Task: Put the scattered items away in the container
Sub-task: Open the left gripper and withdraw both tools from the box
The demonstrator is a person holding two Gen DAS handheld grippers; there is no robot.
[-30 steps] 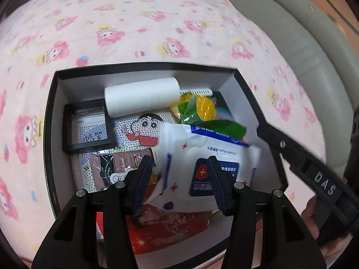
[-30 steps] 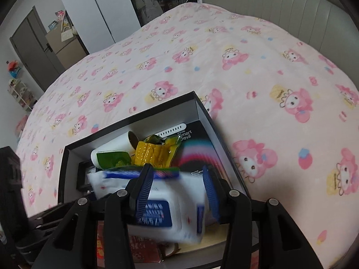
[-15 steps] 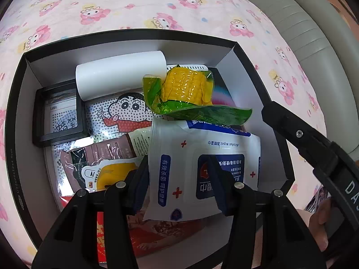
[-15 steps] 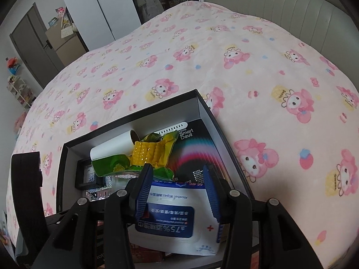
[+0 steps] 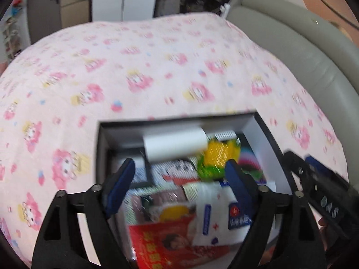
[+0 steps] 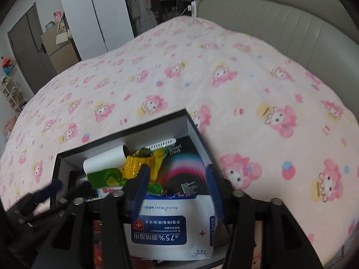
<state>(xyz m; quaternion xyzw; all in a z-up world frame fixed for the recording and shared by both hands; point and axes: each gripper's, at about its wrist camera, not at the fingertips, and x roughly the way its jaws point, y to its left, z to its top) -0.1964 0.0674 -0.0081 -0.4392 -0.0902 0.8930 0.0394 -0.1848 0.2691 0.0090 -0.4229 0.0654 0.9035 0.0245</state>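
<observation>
A black box with white inner walls point(image 5: 258, 130) point(image 6: 188, 125) stands on the pink bedspread. In it lies a white and blue pack of alcohol wipes point(image 5: 215, 213) point(image 6: 170, 228), on top of other items. My left gripper point(image 5: 179, 174) hangs above the box with its jaws opening wide and nothing gripped. My right gripper point(image 6: 177, 179) is low over the pack with its jaws opening. The pack lies between and below its fingers, and the pads do not press on it. Each gripper shows at the edge of the other's view.
The box also holds a white roll point(image 5: 175, 145), a yellow and green corn packet point(image 6: 139, 163), a black carton with a rainbow print point(image 6: 186, 165) and a red packet point(image 5: 161, 246). A grey padded headboard point(image 6: 291, 22) runs along the right. Wardrobes stand beyond the bed.
Both grippers held the wipes pack over the box; now both sets of jaws have widened and the pack rests in the box. The left gripper has pulled up and back.
</observation>
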